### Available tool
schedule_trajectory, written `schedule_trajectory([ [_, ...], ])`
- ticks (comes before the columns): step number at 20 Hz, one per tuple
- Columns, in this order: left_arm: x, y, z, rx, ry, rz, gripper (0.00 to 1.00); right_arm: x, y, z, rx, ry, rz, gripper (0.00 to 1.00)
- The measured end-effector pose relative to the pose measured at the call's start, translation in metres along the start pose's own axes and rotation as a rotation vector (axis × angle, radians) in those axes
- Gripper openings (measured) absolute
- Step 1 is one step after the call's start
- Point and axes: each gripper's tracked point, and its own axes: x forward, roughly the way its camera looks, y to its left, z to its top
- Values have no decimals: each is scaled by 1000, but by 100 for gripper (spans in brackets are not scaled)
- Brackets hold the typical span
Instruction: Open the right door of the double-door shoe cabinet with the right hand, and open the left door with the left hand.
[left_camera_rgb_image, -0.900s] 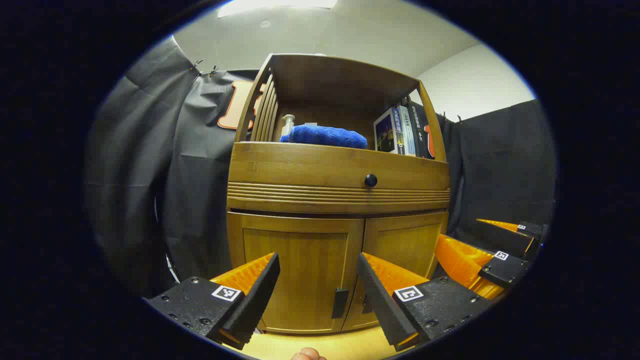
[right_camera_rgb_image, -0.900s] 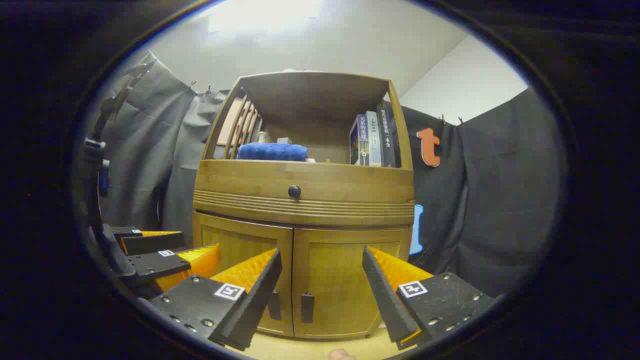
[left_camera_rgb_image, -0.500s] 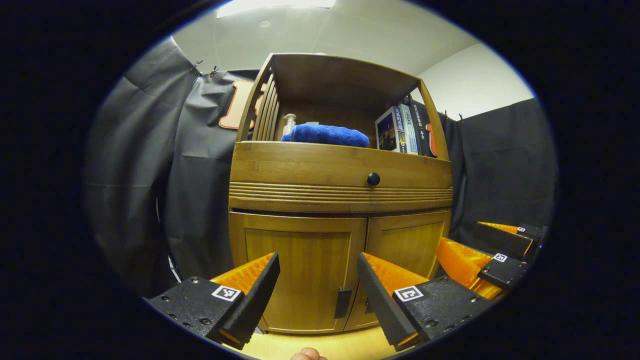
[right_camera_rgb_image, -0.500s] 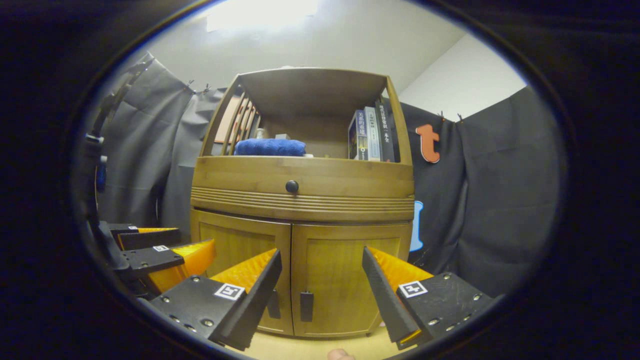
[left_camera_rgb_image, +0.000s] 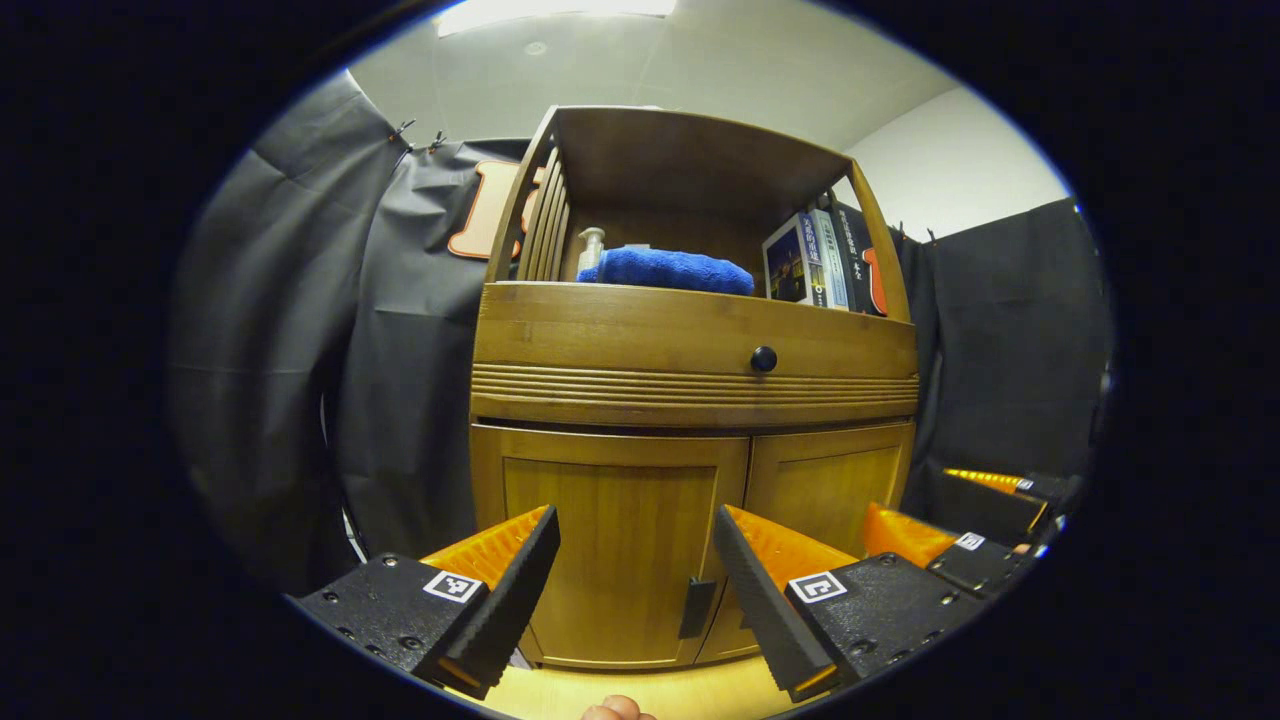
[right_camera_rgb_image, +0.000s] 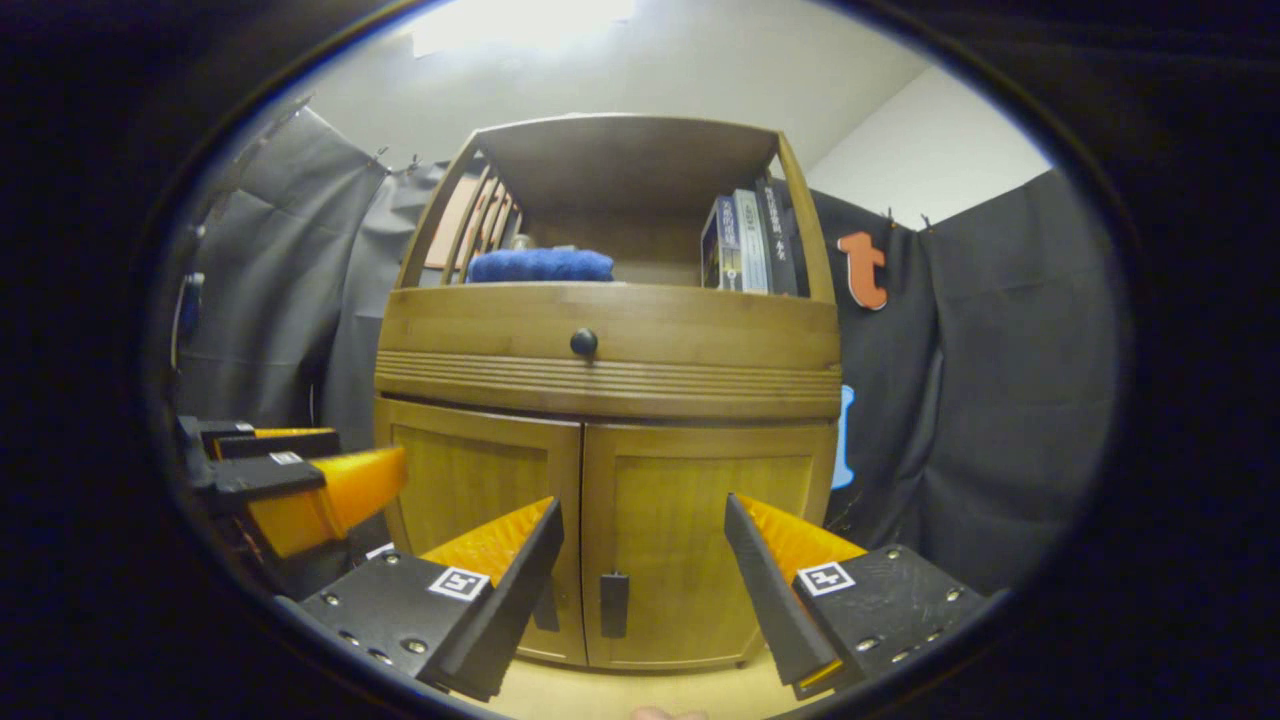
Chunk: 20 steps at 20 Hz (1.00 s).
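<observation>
I am holding my left tongs (left_camera_rgb_image: 635, 560) spread wide, gripping nothing, in front of the left door (left_camera_rgb_image: 610, 545), whose dark handle (left_camera_rgb_image: 696, 608) is showing between the fingers. I am holding my right tongs (right_camera_rgb_image: 640, 560) spread wide and empty too, facing the right door (right_camera_rgb_image: 700, 540) and its handle (right_camera_rgb_image: 612, 604). Both doors of the cabinet (right_camera_rgb_image: 610, 350) are sitting closed. Above, a blue towel (left_camera_rgb_image: 668, 270) and books (right_camera_rgb_image: 745, 245) are resting on the open shelf.

Towel (left_camera_rgb_image: 672, 270) lies left of books (left_camera_rgb_image: 815, 262) on the cabinet (left_camera_rgb_image: 690, 340) shelf (above both doors).
</observation>
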Motion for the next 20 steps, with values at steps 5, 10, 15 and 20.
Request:
schedule_trajectory([
  [5,-3,29,-4,29,14,52,92,44,12,-75,7,158,23,95],
  [10,-4,64,-11,50,37,121,92,82,22,-132,10,255,11,85],
  [15,-3,87,-15,49,50,172,92,110,28,-157,34,307,3,61],
  [20,-2,93,-18,47,57,186,92,122,28,-170,78,331,-22,36],
])
